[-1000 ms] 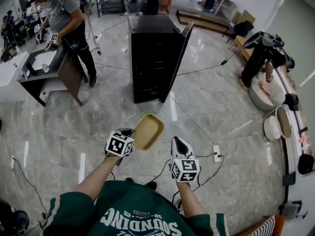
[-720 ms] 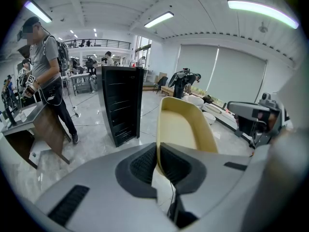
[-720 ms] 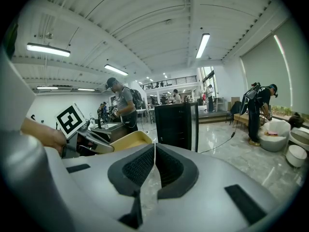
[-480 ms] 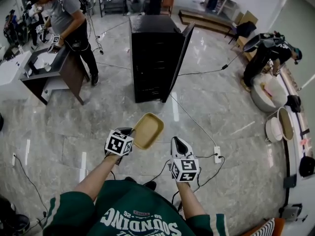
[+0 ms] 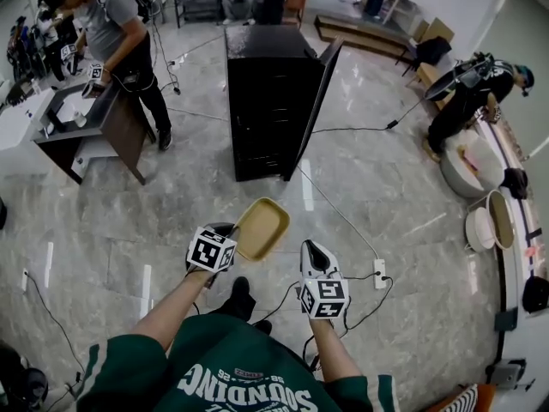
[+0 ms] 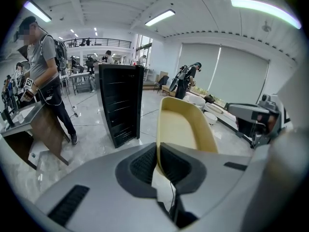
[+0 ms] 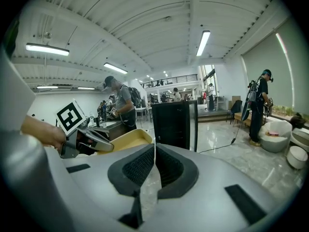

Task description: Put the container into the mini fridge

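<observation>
A tan, shallow rectangular container [image 5: 261, 228] hangs in the air, with my left gripper [image 5: 230, 233] shut on its near rim. The left gripper view shows the container [image 6: 182, 124] standing up from between the closed jaws of the left gripper [image 6: 157, 151]. The black mini fridge [image 5: 266, 101] stands ahead on the floor with its door [image 5: 313, 101] swung open to the right; it appears too in the left gripper view as the fridge [image 6: 119, 103]. My right gripper [image 5: 312, 254] is shut and empty, right of the container. From its own camera the right gripper [image 7: 154, 153] faces the fridge [image 7: 175, 124].
A person works at a dark desk [image 5: 90, 127] on the left. Another person [image 5: 467, 97] bends over at the right near round cushions [image 5: 476, 161]. A white power strip [image 5: 378, 273] and cables [image 5: 339, 213] lie on the marble floor between me and the fridge.
The view has shifted slightly toward the fridge, and my foot now shows below the container. Both grippers keep the same pose. The person at right has moved a little.
</observation>
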Demonstrator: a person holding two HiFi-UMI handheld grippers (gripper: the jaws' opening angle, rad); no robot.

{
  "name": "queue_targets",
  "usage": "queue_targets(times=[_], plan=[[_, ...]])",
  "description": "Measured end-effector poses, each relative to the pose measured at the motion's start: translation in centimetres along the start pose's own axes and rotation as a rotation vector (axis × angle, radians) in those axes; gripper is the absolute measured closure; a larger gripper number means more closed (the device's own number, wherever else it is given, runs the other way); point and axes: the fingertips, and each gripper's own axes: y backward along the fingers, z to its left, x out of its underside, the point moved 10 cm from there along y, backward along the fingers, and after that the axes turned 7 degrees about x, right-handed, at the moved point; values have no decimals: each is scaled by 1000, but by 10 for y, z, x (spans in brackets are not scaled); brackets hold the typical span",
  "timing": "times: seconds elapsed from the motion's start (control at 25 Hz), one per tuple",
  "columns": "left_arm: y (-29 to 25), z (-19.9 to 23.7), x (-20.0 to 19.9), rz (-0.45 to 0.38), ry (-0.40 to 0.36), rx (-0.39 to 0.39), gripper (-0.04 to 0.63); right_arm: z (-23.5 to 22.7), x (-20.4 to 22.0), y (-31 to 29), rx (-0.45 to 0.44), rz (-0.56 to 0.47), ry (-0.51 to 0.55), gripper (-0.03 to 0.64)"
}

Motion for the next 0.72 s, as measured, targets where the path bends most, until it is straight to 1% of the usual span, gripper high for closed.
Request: queue_targets(times=[0.28, 0.72], plan=[[-27, 28, -39, -1, -29, 18, 571, -7, -14, -45, 5, 15, -5, 581], [-53, 63, -67, -2, -33, 35, 571, -12, -30, -93, 7, 32, 16, 581]])
